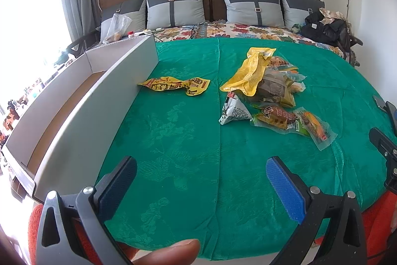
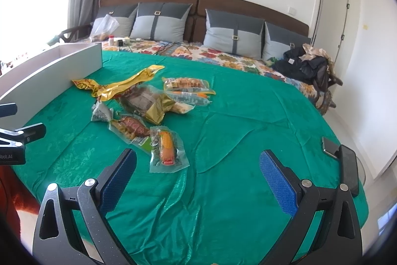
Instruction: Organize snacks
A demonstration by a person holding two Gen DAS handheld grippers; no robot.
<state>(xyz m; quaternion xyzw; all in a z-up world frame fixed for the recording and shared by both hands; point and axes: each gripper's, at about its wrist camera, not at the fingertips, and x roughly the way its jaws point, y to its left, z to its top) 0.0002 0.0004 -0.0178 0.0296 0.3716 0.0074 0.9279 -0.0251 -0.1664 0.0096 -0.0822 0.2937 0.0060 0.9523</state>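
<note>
I hold both grippers, left gripper and right gripper, spread empty; snack pile awaits the box.

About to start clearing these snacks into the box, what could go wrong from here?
1. The snack pile overlaps, so the open right gripper may lift two packets at once.
2. The green blanket is wrinkled and could get pinched along with the flat corn sausage packet.
3. The yellow packet lies against the box wall, leaving the left gripper little room.

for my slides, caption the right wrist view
Open right gripper above green bedspread, facing scattered snack packets.
</note>
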